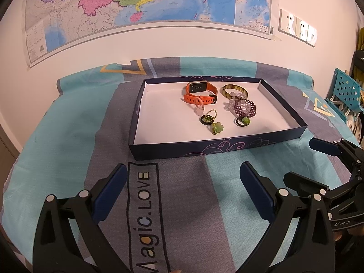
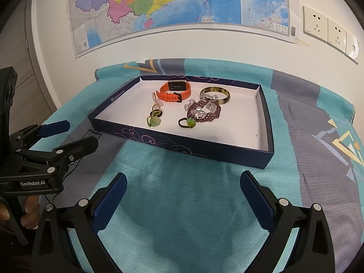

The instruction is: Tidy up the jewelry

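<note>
A shallow dark-blue box (image 1: 204, 147) (image 2: 182, 143) with a white floor lies on the cloth ahead of both grippers. Inside it lie an orange watch (image 1: 195, 100) (image 2: 173, 96), a brown bangle (image 1: 224, 91) (image 2: 227, 97), a purple beaded bracelet (image 1: 246, 111) (image 2: 204, 113), clear beads tangled with it, a pink loop (image 1: 200, 104), and two green charm pieces (image 1: 210, 120) (image 1: 243, 121) (image 2: 154, 120) (image 2: 190, 122). My left gripper (image 1: 183, 175) (image 2: 75, 136) is open and holds nothing, short of the box's front wall. My right gripper (image 2: 184, 179) (image 1: 307, 161) is likewise open with nothing in it, beside the left one.
A teal and grey patterned cloth (image 1: 68, 136) covers the table, printed with "Magic.LOVE". A map (image 1: 136, 0) and wall sockets (image 2: 327, 29) are on the wall behind. A teal perforated chair (image 1: 345, 91) stands at the right. A hand (image 2: 29, 213) grips the left tool.
</note>
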`<state>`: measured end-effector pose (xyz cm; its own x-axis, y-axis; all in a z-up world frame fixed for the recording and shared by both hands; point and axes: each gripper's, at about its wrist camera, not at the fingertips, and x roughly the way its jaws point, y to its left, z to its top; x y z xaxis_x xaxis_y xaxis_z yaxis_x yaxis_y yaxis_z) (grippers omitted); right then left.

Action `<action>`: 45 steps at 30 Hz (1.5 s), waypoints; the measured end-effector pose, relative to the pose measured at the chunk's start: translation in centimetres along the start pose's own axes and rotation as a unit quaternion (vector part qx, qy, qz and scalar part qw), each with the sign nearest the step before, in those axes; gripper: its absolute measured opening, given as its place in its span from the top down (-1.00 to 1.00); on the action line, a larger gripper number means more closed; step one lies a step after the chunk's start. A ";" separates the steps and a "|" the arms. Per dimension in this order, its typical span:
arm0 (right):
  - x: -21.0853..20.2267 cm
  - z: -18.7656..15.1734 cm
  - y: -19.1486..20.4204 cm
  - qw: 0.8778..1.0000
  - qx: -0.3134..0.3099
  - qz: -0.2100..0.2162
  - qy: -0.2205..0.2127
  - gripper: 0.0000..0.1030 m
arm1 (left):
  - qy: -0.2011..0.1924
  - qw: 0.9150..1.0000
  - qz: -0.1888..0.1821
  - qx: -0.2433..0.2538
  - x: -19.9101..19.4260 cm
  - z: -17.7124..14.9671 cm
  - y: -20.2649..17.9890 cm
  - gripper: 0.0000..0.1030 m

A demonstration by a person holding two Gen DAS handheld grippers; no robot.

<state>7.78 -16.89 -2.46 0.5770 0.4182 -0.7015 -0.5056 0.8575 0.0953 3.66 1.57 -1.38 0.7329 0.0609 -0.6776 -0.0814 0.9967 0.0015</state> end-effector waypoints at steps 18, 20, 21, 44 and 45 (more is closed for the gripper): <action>0.2 0.1 0.0 1.000 0.001 0.000 0.004 -0.87 | 0.004 1.000 -0.002 -0.003 0.4 -0.2 0.0 -0.89; 0.3 0.0 0.0 1.000 0.002 -0.001 0.006 -0.87 | 0.005 1.000 -0.002 -0.002 0.4 -0.2 0.0 -0.89; 0.3 0.0 0.0 1.000 0.002 -0.001 0.006 -0.87 | 0.005 1.000 -0.003 -0.002 0.5 -0.2 0.0 -0.89; 0.4 0.0 0.1 1.000 0.002 -0.002 0.007 -0.87 | 0.007 1.000 -0.004 -0.001 0.7 -0.3 -0.1 -0.89; 0.4 0.0 0.0 1.000 0.002 -0.002 0.007 -0.87 | 0.007 1.000 -0.004 -0.001 0.7 -0.3 -0.1 -0.89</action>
<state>8.01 -16.68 -2.72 0.5693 0.4111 -0.7120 -0.5005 0.8603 0.0965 3.97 1.50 -2.04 0.7246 0.0526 -0.6871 -0.0772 0.9970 -0.0051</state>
